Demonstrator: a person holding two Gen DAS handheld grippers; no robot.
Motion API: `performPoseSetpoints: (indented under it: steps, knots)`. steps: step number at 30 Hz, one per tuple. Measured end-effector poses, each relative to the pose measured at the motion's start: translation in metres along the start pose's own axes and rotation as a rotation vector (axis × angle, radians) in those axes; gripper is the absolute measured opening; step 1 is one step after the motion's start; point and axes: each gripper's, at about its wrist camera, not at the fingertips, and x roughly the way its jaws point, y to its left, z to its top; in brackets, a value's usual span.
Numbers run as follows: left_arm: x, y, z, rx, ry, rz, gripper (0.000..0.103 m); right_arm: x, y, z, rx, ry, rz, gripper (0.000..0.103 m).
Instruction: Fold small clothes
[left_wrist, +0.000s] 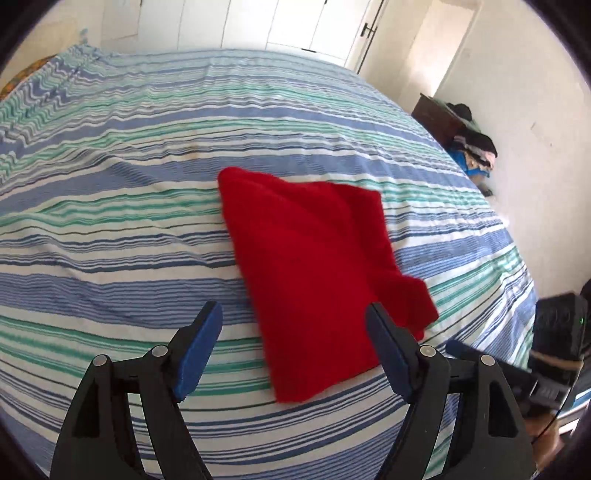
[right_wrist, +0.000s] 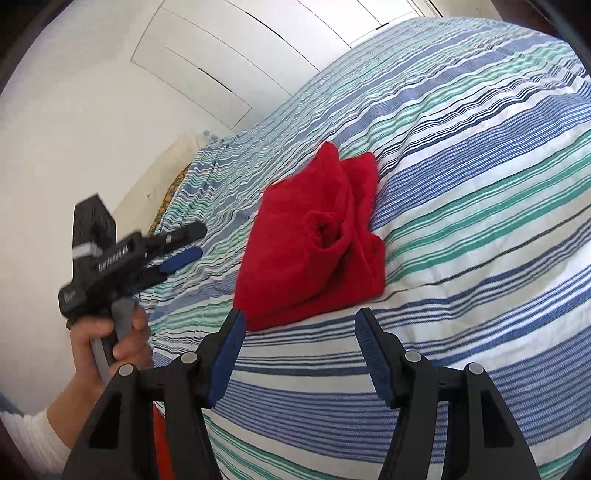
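The folded red garment lies on the striped bedspread just ahead of both tools; the left gripper and right gripper gape, holding nothing. The left gripper's fingertips look blurred from the right wrist; a dim clothes pile sits far right.

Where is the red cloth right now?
The red cloth lies folded on the striped bed cover, just ahead of the open left gripper. In the right wrist view it sits beyond the open right gripper.
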Motion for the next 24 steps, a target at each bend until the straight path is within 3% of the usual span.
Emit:
performPoseSetpoints:
  steps: [4, 5, 6, 7, 8, 10, 13, 15, 18, 20, 24]
  knots:
    - [0.017, 0.017, -0.025, 0.003, 0.029, 0.06, 0.076, 0.045, -0.013, 0.034, 0.132, 0.041, 0.0, 0.062]
    - [0.022, 0.018, -0.027, 0.002, 0.041, 0.068, 0.074, 0.053, -0.018, 0.04, 0.163, 0.039, -0.021, 0.053]
    - [0.029, 0.018, -0.029, 0.013, 0.068, 0.08, 0.073, 0.059, -0.022, 0.044, 0.178, 0.044, -0.053, 0.016]
    - [0.038, 0.015, -0.034, 0.031, 0.104, 0.094, 0.07, 0.064, -0.025, 0.044, 0.165, 0.073, -0.128, 0.007]
    - [0.04, 0.016, -0.039, 0.051, 0.13, 0.102, 0.064, 0.068, -0.03, 0.041, 0.165, 0.093, -0.202, 0.007]
    - [0.036, 0.014, -0.046, 0.081, 0.136, 0.109, 0.063, 0.071, -0.044, 0.033, 0.217, 0.121, -0.202, 0.007]
    - [0.01, 0.014, -0.04, 0.069, 0.052, 0.082, 0.064, 0.068, -0.033, 0.036, 0.155, 0.127, -0.207, 0.013]
    - [-0.001, 0.01, -0.027, 0.06, -0.02, 0.068, 0.065, 0.058, -0.019, 0.046, 0.095, 0.107, -0.248, 0.032]
    - [0.005, -0.006, -0.009, 0.073, -0.076, 0.042, 0.06, 0.042, 0.013, 0.073, -0.063, 0.027, -0.292, 0.032]
    - [0.024, -0.019, -0.003, 0.095, -0.058, 0.027, 0.046, 0.044, 0.038, 0.096, -0.174, 0.015, -0.261, 0.032]
    - [0.074, -0.041, -0.022, 0.174, 0.047, 0.071, 0.042, 0.076, 0.07, 0.136, -0.321, 0.02, -0.163, 0.031]
